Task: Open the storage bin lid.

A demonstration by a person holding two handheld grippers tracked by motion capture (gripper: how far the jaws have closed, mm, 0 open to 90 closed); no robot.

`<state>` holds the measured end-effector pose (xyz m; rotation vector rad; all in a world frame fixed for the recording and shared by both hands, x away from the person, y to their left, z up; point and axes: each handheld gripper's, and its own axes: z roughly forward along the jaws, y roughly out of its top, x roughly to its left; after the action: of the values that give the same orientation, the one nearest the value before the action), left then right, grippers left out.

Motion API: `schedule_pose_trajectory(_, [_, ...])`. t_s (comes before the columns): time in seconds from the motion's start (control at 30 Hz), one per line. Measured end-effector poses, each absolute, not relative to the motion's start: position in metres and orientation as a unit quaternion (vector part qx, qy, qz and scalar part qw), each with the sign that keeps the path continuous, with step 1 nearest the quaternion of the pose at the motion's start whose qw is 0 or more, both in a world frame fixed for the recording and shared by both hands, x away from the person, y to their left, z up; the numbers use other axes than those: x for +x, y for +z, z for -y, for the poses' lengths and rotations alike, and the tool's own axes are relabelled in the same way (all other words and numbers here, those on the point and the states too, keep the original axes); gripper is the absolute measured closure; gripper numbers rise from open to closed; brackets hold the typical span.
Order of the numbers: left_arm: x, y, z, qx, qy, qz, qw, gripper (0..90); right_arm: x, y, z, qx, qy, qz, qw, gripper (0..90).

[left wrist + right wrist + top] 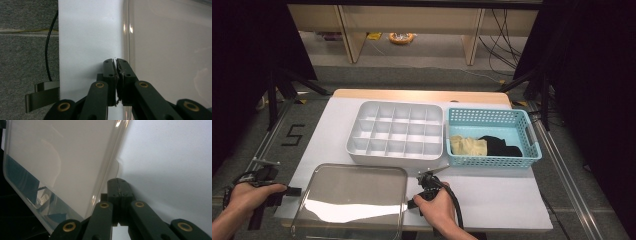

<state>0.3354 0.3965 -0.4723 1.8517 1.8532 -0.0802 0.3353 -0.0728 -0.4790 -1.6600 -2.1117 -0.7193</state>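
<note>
A clear plastic lid (352, 195) lies flat at the front of the white mat (497, 195). My left gripper (296, 191) sits at the lid's left edge, jaws together. In the left gripper view its tips (116, 60) rest over the mat, just beside the lid's rim (126, 37), with nothing between them. My right gripper (410, 203) is at the lid's right edge and points at it. In the right gripper view its jaws (117, 179) are shut, just short of a small clear tab (116, 167) on the lid (55, 157).
A white compartment tray (397, 157) stands behind the lid. To its right a blue basket (492, 161) holds a yellow cloth (468, 146) and a black cloth (499, 146). Bare mat lies right of my right hand. The table's front edge is close below the lid.
</note>
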Motion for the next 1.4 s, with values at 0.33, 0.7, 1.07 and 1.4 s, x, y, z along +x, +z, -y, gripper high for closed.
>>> schedule_pose_trajectory(0.33, [0.332,-0.473,-0.400,0.679,-0.026,-0.684,0.264,79.0,0.338,-0.476,0.068,-0.563,-0.270,0.764,0.161,90.0])
schedule_pose_trajectory(0.7, [0.330,-0.474,-0.400,0.678,-0.019,-0.681,0.276,75.8,0.335,-0.477,0.068,-0.571,-0.242,0.772,0.138,90.0])
schedule_pose_trajectory(1.07, [0.332,-0.473,-0.399,0.682,-0.030,-0.681,0.266,75.1,0.334,-0.476,0.061,-0.567,-0.267,0.759,0.177,90.0])
schedule_pose_trajectory(1.4, [0.332,-0.469,-0.398,0.679,-0.010,-0.677,0.282,68.9,0.336,-0.479,0.066,-0.554,-0.258,0.778,0.143,90.0])
